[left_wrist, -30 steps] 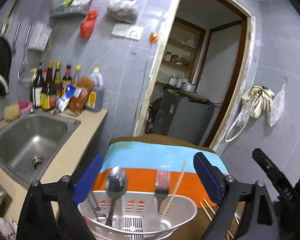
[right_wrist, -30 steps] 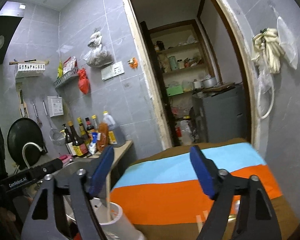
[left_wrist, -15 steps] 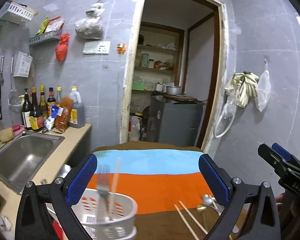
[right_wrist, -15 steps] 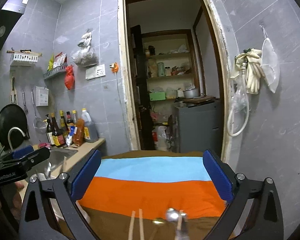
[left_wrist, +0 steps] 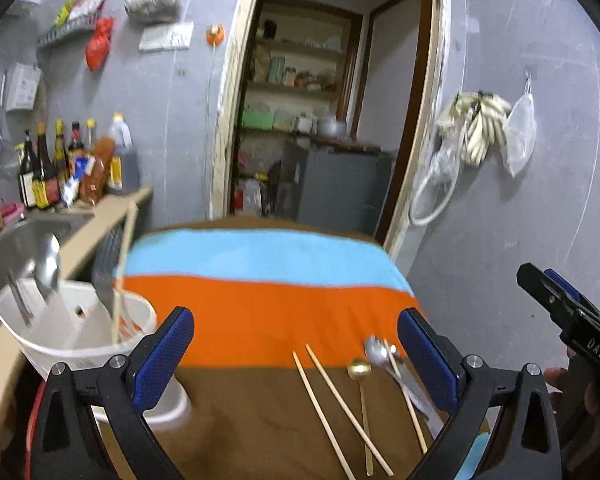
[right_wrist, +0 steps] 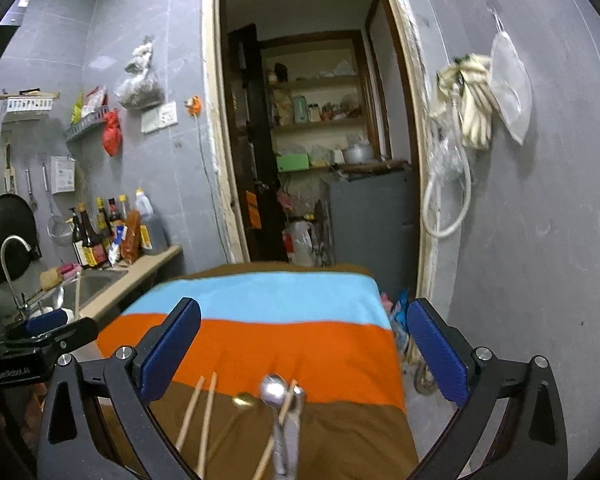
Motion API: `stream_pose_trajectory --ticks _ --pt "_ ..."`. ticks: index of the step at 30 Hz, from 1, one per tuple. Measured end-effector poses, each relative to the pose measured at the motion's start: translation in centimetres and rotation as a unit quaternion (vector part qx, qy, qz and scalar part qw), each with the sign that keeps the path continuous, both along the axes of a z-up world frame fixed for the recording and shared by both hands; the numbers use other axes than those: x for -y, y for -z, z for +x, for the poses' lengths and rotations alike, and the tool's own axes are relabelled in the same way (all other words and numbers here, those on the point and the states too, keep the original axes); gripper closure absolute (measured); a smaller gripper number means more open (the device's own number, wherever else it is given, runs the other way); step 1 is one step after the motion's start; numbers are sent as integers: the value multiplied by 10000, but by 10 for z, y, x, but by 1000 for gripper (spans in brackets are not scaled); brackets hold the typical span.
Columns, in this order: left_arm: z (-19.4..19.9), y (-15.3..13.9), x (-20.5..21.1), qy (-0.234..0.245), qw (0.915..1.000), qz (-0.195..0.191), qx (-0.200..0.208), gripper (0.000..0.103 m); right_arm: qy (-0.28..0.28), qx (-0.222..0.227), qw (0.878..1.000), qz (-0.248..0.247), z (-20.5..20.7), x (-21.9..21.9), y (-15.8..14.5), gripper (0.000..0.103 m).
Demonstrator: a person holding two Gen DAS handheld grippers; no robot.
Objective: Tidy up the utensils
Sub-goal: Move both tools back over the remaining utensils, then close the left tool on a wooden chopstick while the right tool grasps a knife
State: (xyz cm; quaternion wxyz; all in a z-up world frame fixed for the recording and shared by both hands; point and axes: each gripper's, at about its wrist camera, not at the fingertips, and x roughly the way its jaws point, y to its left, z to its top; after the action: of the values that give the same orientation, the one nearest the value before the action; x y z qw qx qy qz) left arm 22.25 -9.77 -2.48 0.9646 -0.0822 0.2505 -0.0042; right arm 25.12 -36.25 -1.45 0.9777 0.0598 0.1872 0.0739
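Left wrist view: the striped cloth (left_wrist: 260, 312) covers the table, with the white utensil basket (left_wrist: 72, 344) at its left edge holding a spoon (left_wrist: 48, 264). The left gripper (left_wrist: 296, 354) and right gripper (right_wrist: 304, 350) both stand wide, gripping nothing. Loose chopsticks (left_wrist: 340, 404) and spoons (left_wrist: 376, 354) lie on the brown stripe.
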Motion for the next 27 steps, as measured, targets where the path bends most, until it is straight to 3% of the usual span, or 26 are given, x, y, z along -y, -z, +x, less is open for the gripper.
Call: stream_pose_trajectory --ticks 10,20,25,27 --pt "28 50 1 -115 9966 -221 -783 1 -163 -686 9975 32 32 11 63 2" --pt "44 82 6 19 9919 -306 -1236 2 -411 -1437 9884 252 61 12 114 2" --pt "55 94 11 205 9877 -340 -1512 29 -642 -1778 9818 184 70 5 135 4" --pt "60 101 11 241 9850 -398 -1664 41 -712 -1953 9781 77 74 -1 143 12"
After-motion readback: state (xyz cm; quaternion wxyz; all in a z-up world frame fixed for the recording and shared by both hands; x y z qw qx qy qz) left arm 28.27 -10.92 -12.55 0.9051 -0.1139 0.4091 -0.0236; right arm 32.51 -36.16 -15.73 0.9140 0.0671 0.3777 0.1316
